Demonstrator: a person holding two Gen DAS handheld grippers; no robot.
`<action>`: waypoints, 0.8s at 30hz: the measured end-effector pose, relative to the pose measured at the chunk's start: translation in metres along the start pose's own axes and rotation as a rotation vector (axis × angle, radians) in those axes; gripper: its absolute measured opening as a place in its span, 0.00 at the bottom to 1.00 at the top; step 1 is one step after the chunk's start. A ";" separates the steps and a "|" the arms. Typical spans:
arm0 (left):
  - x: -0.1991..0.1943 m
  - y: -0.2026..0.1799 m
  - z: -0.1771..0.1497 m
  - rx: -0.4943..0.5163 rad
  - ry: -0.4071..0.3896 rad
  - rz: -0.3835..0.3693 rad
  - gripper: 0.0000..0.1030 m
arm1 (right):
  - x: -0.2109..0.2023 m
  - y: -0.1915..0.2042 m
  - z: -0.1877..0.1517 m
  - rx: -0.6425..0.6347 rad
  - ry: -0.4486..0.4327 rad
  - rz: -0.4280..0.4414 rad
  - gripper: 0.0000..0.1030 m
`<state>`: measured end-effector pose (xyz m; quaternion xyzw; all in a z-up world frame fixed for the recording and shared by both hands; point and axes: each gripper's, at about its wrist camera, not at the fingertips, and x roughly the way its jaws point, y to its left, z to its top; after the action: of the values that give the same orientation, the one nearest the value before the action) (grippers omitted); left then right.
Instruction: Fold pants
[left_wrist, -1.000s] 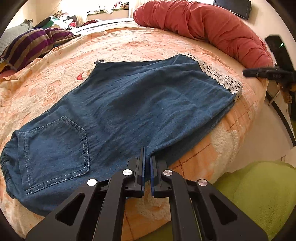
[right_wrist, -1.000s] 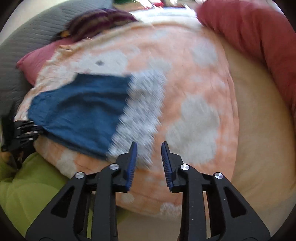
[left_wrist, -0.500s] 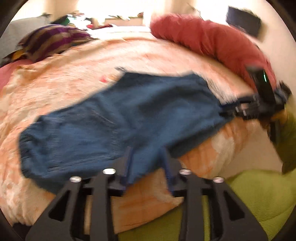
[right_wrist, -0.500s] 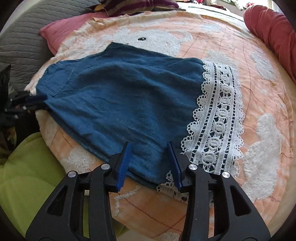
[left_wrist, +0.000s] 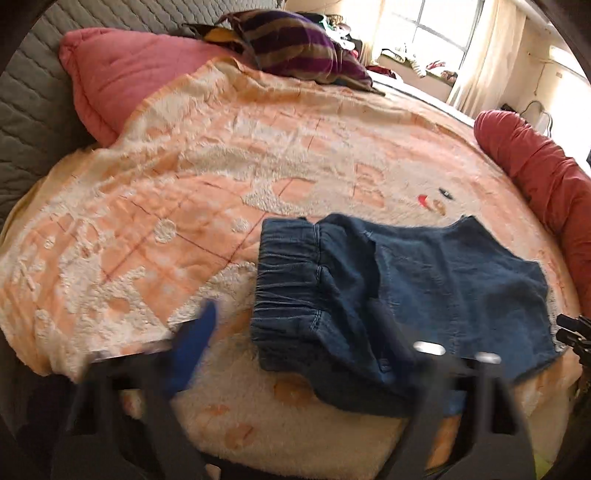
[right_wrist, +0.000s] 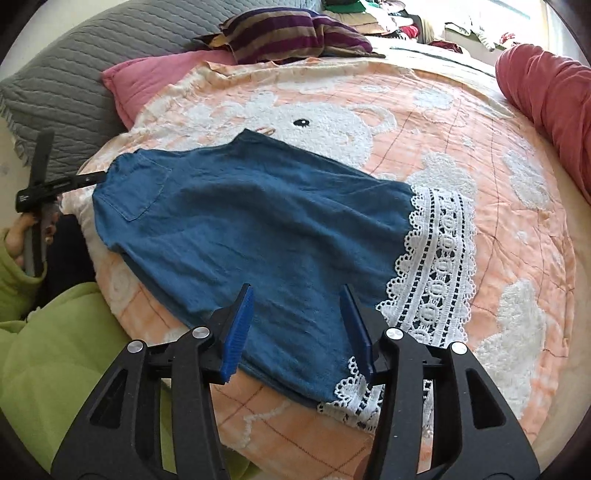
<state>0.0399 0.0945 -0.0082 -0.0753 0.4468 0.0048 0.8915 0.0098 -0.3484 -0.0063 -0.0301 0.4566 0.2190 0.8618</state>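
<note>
Pants (right_wrist: 258, 229) flat on bed (right_wrist: 517, 258). My right hand-held gripper (right_wrist: 299, 325) just opening, jaws apart over near hem, gripping nothing. Left hand-held gripper (left_wrist: 295, 343) apart at waistband, blurred.

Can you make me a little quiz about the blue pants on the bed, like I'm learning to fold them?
1. What white trim runs along the leg end of the blue pants?
2. True or false: the right gripper is clamped shut on the pants.
3. Which end of the pants lies nearest the left gripper: A) the gathered waistband, B) the lace hem, C) a zipper?

Key:
1. White lace.
2. False. Its jaws have just been opening and stand apart over the denim, near the edge by the lace.
3. A.
</note>
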 end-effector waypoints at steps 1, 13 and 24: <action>0.003 -0.001 0.002 0.002 0.007 0.003 0.39 | 0.004 -0.002 -0.003 0.002 0.017 0.003 0.40; -0.023 0.009 0.012 -0.017 -0.100 0.040 0.43 | 0.008 -0.005 -0.018 -0.001 0.052 0.011 0.42; -0.013 -0.111 -0.002 0.265 -0.019 -0.189 0.73 | 0.014 0.018 -0.005 -0.060 0.034 0.098 0.43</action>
<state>0.0391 -0.0145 0.0155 0.0011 0.4260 -0.1375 0.8942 0.0050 -0.3289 -0.0177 -0.0370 0.4654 0.2739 0.8409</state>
